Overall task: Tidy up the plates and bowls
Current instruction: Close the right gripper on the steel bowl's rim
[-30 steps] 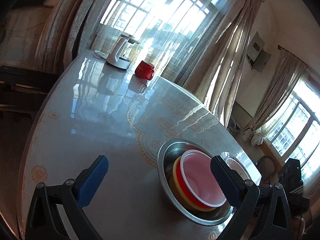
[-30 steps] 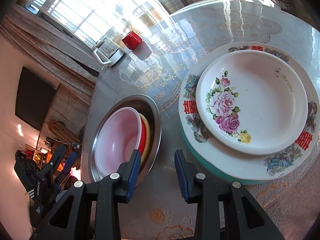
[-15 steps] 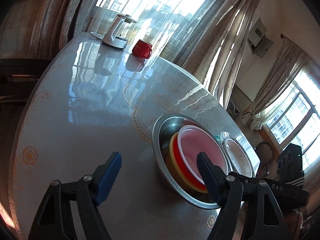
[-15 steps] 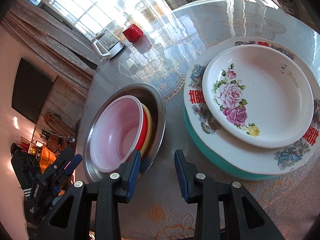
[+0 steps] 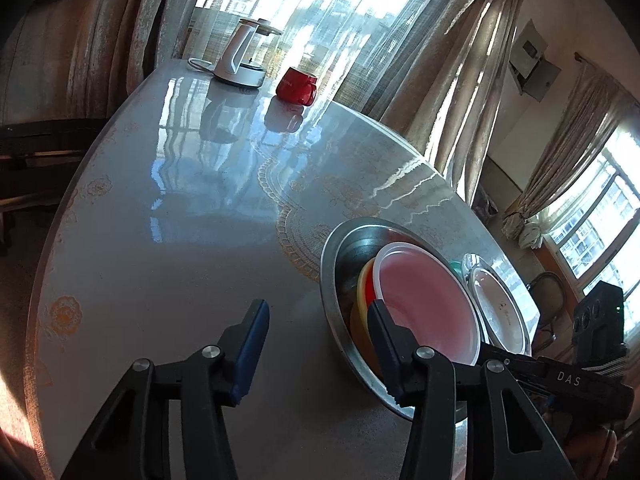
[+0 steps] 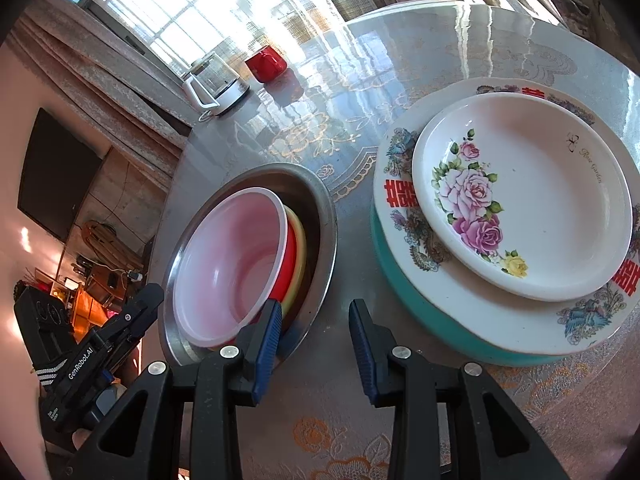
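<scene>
The translucent pink plastic bowl (image 6: 230,264) sits nested on a red bowl (image 6: 291,256) and a yellow bowl (image 6: 301,246), all leaning inside the wide stainless steel basin (image 6: 326,216) on the glossy patterned tabletop (image 5: 192,240), and just beside it on my right the rose-printed white plate (image 6: 524,196) lies on the larger plate with red characters (image 6: 400,196), which rests on a teal plate (image 6: 404,280). What has changed is on my left: the left tongs (image 5: 316,334) have just been closing from wide apart to a narrow gap, with nothing between them but bare tabletop, their right finger passing in front of the basin's near rim. The right tongs (image 6: 312,332) hang apart and empty, above the gap between basin and plates. I read this as both stacks being finished: bowls nested, plates piled by size, nothing loose left. Closing the left tongs on air looks to me like a wind-down rather than a new grasp
</scene>
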A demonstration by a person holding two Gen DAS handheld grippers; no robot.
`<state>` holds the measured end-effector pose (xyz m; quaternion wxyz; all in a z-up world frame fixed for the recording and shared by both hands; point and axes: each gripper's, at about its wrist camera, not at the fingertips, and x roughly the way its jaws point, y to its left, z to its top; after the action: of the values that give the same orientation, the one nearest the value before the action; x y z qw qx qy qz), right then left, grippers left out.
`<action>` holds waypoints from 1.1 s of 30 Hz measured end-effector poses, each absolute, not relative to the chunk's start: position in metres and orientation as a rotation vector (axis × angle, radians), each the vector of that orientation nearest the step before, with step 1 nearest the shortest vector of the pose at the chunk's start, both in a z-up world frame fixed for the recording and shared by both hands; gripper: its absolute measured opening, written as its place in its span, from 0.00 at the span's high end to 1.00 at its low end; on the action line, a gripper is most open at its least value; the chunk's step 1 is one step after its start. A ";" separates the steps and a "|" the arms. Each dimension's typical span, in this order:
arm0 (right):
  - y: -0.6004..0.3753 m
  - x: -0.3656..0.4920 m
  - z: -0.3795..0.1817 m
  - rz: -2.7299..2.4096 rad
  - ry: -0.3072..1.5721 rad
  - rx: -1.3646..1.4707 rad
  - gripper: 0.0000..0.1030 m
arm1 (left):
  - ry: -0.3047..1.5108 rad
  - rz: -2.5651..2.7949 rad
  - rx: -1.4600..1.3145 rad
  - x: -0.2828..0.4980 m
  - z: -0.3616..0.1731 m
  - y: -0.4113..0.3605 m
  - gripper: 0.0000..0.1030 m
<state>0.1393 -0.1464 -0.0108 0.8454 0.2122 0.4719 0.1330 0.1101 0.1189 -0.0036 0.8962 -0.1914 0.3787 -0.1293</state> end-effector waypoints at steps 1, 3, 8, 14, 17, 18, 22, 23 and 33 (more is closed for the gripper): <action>-0.146 0.140 -0.011 0.280 0.993 0.447 0.66 | 0.790 -0.260 -0.378 0.111 -0.004 0.117 0.54; -0.145 0.141 -0.011 0.283 0.993 0.451 0.67 | 0.812 -0.257 -0.341 0.114 -0.005 0.113 0.60; -0.143 0.143 -0.010 0.291 0.985 0.437 0.68 | 0.824 -0.267 -0.300 0.116 -0.005 0.107 0.63; -0.143 0.152 -0.010 0.259 0.967 0.424 0.70 | 0.817 -0.246 -0.195 0.121 -0.001 0.097 0.69; -0.144 0.155 -0.011 0.256 0.972 0.427 0.76 | 0.824 -0.241 -0.181 0.122 -0.001 0.096 0.71; -0.144 0.155 -0.012 0.258 0.980 0.434 0.76 | 0.827 -0.240 -0.180 0.122 -0.001 0.097 0.71; -0.144 0.155 -0.012 0.265 0.986 0.429 0.76 | 0.840 -0.229 -0.179 0.122 -0.001 0.096 0.71; -0.143 0.155 -0.012 0.263 0.985 0.425 0.76 | 0.843 -0.226 -0.176 0.122 0.000 0.096 0.71; -0.132 0.164 -0.022 0.286 1.026 0.409 0.75 | 0.872 -0.221 -0.199 0.130 -0.007 0.090 0.70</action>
<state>0.1637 -0.1322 -0.0223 0.8417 0.1934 0.4855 0.1354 0.1298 0.0904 -0.0072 0.8959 -0.0960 0.4205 -0.1066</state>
